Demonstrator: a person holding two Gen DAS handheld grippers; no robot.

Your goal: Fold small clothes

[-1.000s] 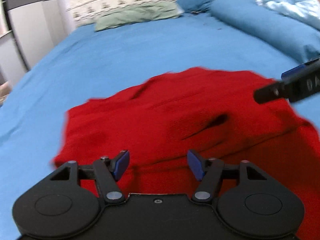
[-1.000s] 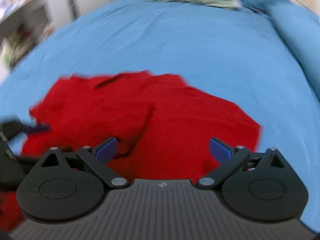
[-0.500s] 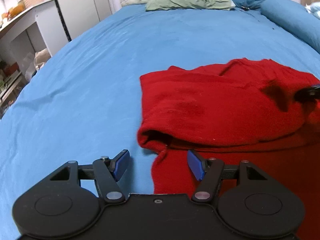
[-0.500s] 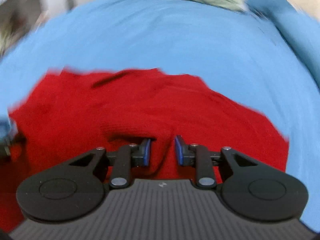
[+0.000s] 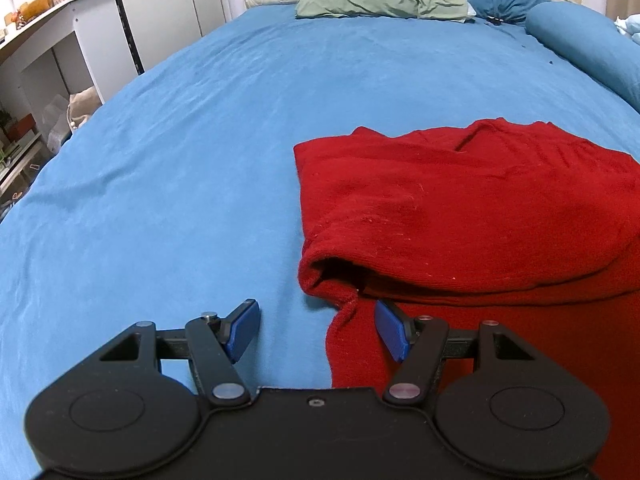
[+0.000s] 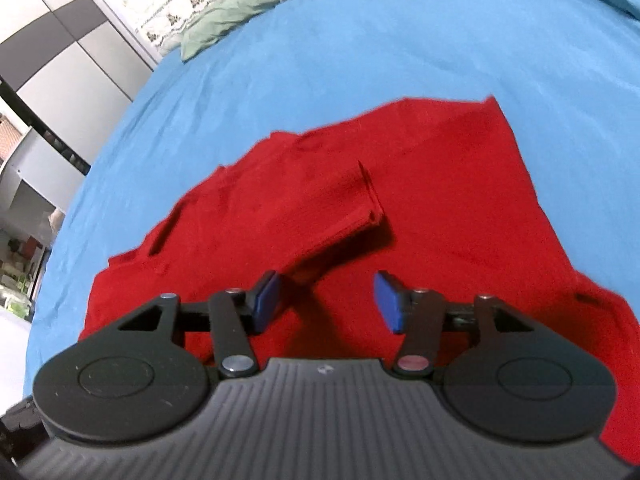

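Nearest to us in the left wrist view, our left gripper (image 5: pixel 316 334) has its jaws wide apart with nothing between the blue pads (image 5: pixel 242 330) but sheet and cloth below. The left pad hangs over bare blue sheet (image 5: pixel 168 168). The right pad sits over the near left edge of the red sweater (image 5: pixel 460 216), so that edge runs up through the gap between the jaws. Just beyond the jaws, a folded layer of the sweater ends in a rolled, open fold at its near left corner. The rest of the sweater spreads away to the right and out of the view.

In the right wrist view, our right gripper (image 6: pixel 326 302) also has its jaws apart, gripping nothing. Both pads (image 6: pixel 266 300) hover over the sweater (image 6: pixel 440 184), which fills the middle of the view. A sleeve (image 6: pixel 340 224) lies folded across the body, running from just beyond the left pad up and to the right, its ribbed cuff ending ahead of the gap between the jaws. We cannot tell whether the pads touch the cloth.

Farther off, the sheet (image 6: pixel 360 48) stretches to a crumpled green pillow (image 5: pixel 380 0) at the head of the bed. A blue bolster (image 5: pixel 584 44) lies along the far right side. White shelves (image 5: pixel 52 40) stand beside the bed on the left.
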